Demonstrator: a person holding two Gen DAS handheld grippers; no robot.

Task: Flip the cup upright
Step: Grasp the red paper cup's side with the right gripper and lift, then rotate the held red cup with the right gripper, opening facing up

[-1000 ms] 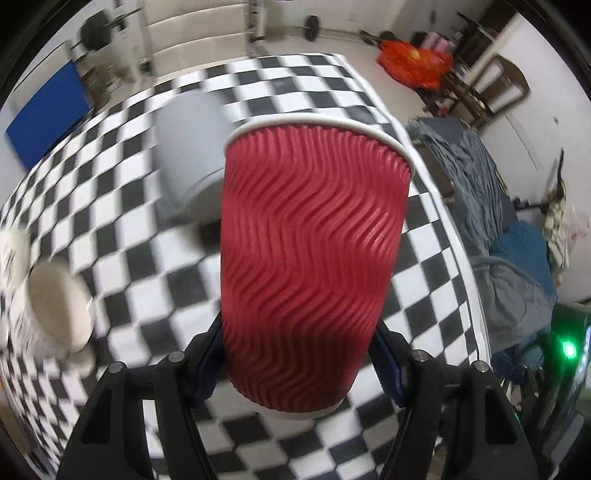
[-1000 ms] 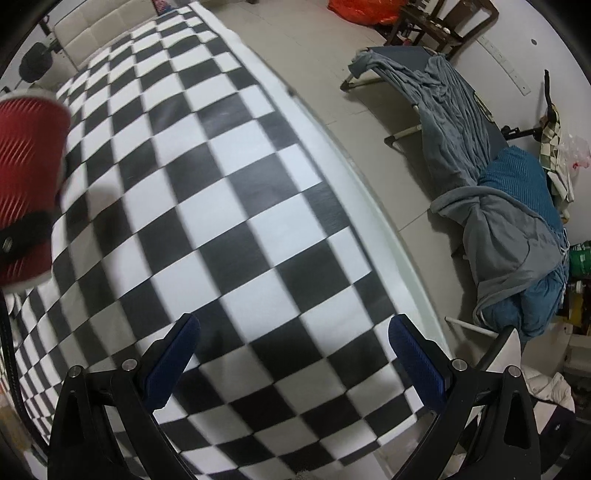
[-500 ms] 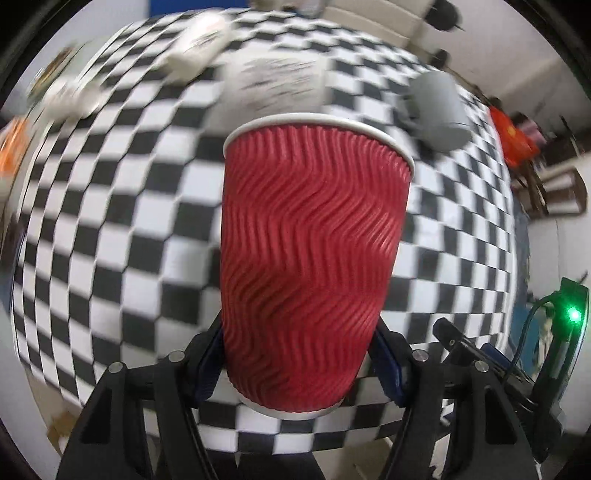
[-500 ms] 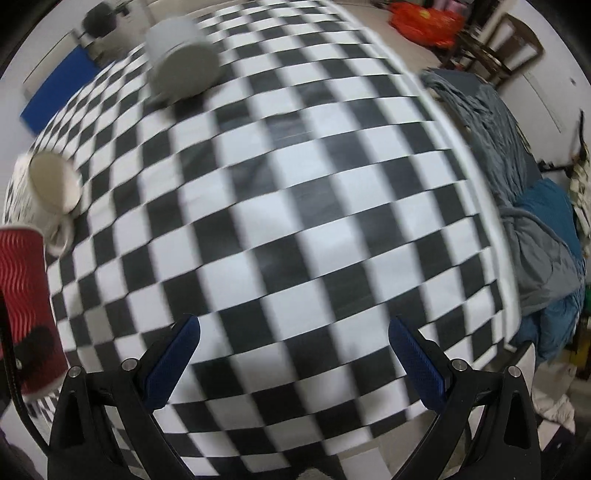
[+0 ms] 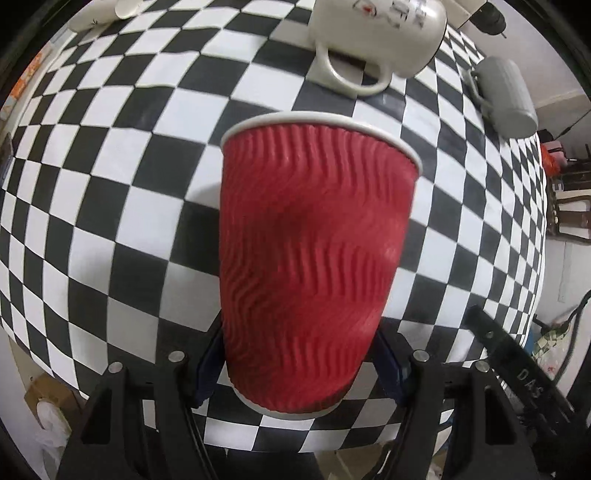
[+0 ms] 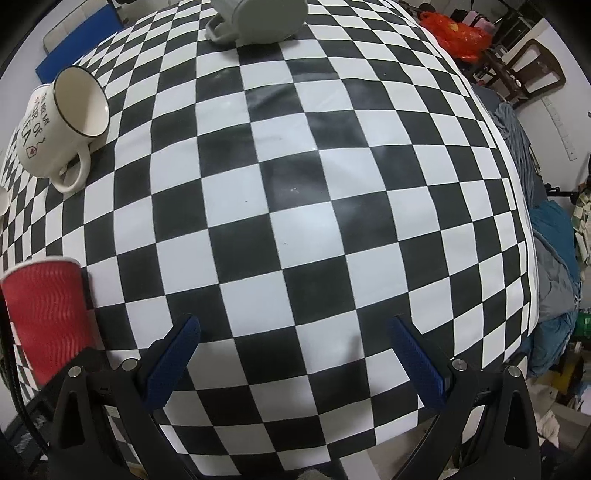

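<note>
My left gripper (image 5: 299, 362) is shut on a red ribbed paper cup (image 5: 314, 258) with a white rim. The cup stands rim up between the blue pads, over the near part of the checkered table (image 5: 110, 184); whether its base touches the table I cannot tell. The cup also shows at the left edge of the right wrist view (image 6: 48, 317). My right gripper (image 6: 295, 354) is open and empty above the table's near edge, to the right of the cup.
A white enamel mug (image 6: 62, 122) with black lettering lies on its side at the left; it also shows in the left wrist view (image 5: 376, 37). A grey mug (image 6: 258, 18) lies on its side at the back. Clothes (image 6: 554, 258) lie beyond the table's right edge.
My left gripper has swung with the red cup from facing across the table to looking down at it, closer to the surface. The right gripper turned left toward the table's middle.
</note>
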